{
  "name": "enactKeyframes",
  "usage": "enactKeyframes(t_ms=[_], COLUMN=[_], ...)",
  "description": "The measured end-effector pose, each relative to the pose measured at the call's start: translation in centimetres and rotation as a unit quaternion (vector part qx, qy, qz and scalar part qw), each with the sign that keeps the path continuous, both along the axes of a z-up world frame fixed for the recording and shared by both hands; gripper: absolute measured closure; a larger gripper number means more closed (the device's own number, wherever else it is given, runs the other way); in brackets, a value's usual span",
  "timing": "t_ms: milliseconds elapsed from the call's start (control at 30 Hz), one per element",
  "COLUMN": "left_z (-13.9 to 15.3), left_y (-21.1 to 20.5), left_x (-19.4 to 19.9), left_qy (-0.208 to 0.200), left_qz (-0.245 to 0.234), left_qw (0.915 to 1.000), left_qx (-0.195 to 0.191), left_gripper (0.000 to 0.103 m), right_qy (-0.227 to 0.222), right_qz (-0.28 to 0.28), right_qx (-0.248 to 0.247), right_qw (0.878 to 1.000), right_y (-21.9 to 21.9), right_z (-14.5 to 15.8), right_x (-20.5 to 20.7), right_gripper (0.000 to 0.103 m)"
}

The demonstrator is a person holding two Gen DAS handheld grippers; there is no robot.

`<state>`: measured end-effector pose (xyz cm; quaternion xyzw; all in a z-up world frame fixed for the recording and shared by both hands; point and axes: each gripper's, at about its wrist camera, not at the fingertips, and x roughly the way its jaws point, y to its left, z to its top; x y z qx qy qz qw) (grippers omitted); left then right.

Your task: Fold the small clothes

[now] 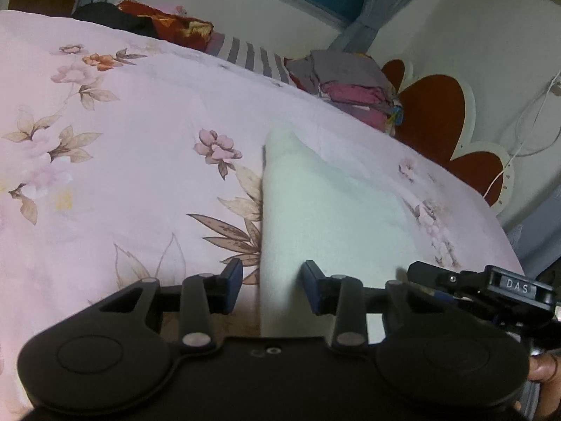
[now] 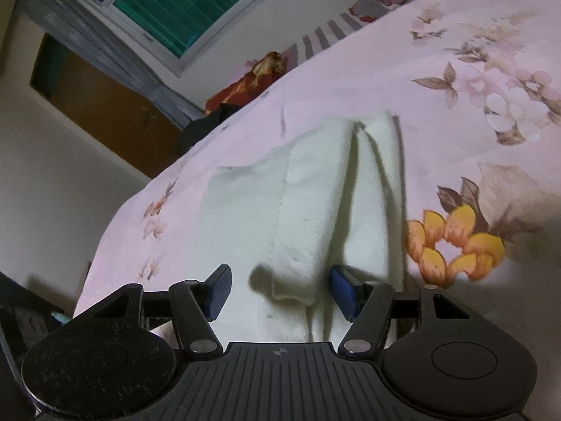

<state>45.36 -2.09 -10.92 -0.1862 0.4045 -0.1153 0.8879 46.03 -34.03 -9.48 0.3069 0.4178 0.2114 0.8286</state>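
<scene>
Bedspread (image 1: 115, 161): pink, floral, bare and flat across the whole left side of the left wrist view; its far edge runs from upper left down to lower right.
Dark clothing and red patterned fabric (image 1: 164, 22): heaped at the far left edge of the bed, well apart from the work.
Left gripper (image 1: 272, 282): jaws spread wide, nothing between the pads; the left pad sits over bare bedspread, the right pad over the cloth.
White cloth (image 1: 315, 217): folded, lying flat on the bedspread, its straight left edge running away from the gripper between the jaws.
Folded clothes stack (image 1: 350, 84): grey and maroon, at the far edge right of centre, apart from the cloth.
Right gripper (image 2: 278, 289): jaws spread, holding nothing; a thick folded corner of the white cloth (image 2: 308, 210) lies between the pads, touching neither that I can tell.
Cloth folds: two long ridges meet in a crease running away from the right gripper.
Open room: bare bedspread right of the cloth, around the orange flower print (image 2: 455, 242).
</scene>
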Motion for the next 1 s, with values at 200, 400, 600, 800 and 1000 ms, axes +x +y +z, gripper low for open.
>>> enactKeyframes(t_ms=[200, 400, 600, 800, 1000], left_z=[-0.3, 2.0, 2.1, -0.2, 1.7], left_y=[-0.1, -1.4, -5.7, -7.4, -3.6], left_x=[0.5, 0.1, 1.2, 1.3, 2.2], left_qy=[0.009, -0.041, -0.014, 0.031, -0.026], left_qz=[-0.009, -0.039, -0.101, -0.124, -0.103], left_qw=[0.9999, 0.9983, 0.9947, 0.9915, 0.9937], left_qx=[0.012, 0.011, 0.01, 0.023, -0.034], left_gripper=[0.066, 0.076, 0.08, 0.08, 0.071], right_qy=[0.005, -0.007, -0.011, 0.033, -0.028], right_qz=[0.025, 0.052, 0.058, 0.047, 0.018], right_qx=[-0.032, -0.05, -0.057, -0.049, -0.026], right_qw=[0.999, 0.997, 0.997, 0.997, 0.999], right_y=[1.0, 0.7, -0.6, -2.2, -4.5], right_z=[-0.1, 1.1, 2.5, -0.7, 1.9], right_x=[0.6, 0.6, 0.7, 1.5, 0.7], right_gripper=[0.082, 0.087, 0.087, 0.087, 0.036])
